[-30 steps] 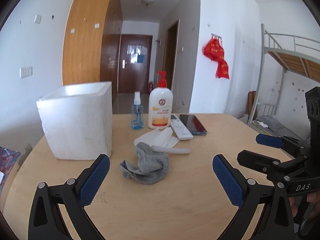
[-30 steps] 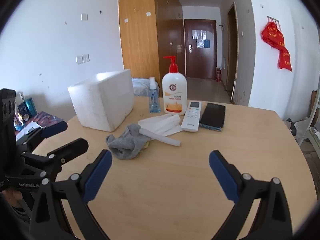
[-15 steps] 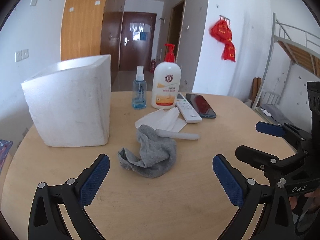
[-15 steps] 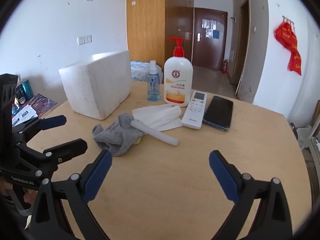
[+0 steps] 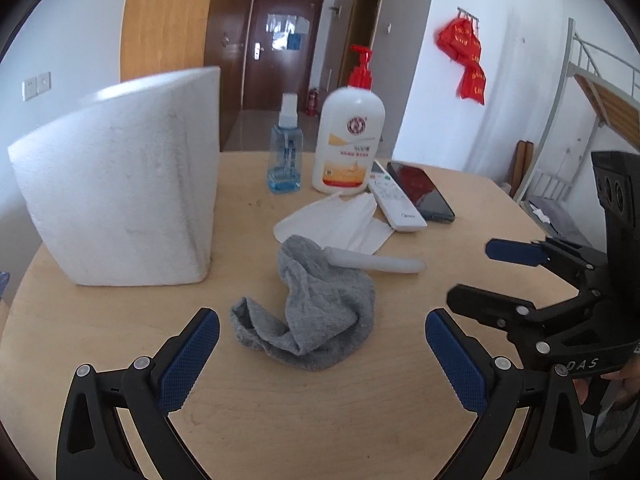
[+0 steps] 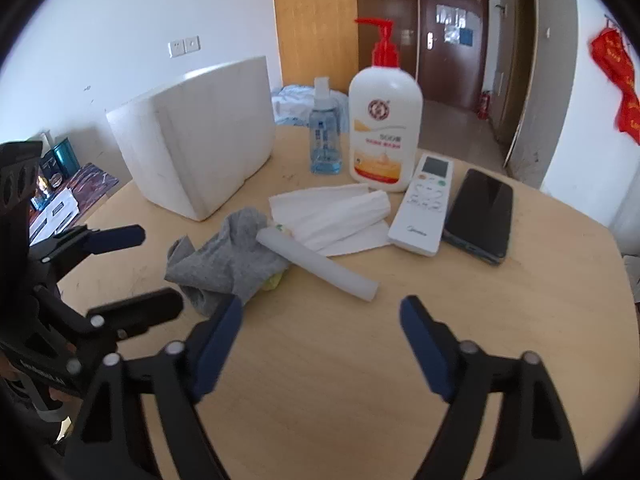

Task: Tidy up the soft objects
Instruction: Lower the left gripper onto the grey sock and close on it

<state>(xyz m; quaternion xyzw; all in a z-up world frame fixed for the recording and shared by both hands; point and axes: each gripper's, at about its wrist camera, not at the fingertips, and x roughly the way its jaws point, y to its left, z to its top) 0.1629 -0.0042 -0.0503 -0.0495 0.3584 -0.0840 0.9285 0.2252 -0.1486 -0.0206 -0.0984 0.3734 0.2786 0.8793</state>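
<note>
A crumpled grey sock (image 5: 316, 312) (image 6: 228, 262) lies in the middle of the round wooden table (image 5: 320, 420). A white foam tube (image 5: 374, 262) (image 6: 318, 266) rests across its far edge, with white tissue (image 5: 340, 226) (image 6: 332, 216) behind. A bit of yellow-green shows under the sock in the right wrist view. My left gripper (image 5: 322, 360) is open and empty, just short of the sock, jaws either side of it. My right gripper (image 6: 320, 344) is open and empty, near the tube's end and the sock.
A white foam box (image 5: 120, 200) (image 6: 200, 136) stands left of the sock. Behind are a blue spray bottle (image 5: 285, 156), a lotion pump bottle (image 5: 350, 140), a white remote (image 6: 424, 204) and a black phone (image 6: 478, 210). A bunk bed (image 5: 600, 92) stands at the right.
Both grippers have moved forward and lower toward the sock and tube, which look larger and nearer. The jaws stay open. Nothing on the table has moved.
</note>
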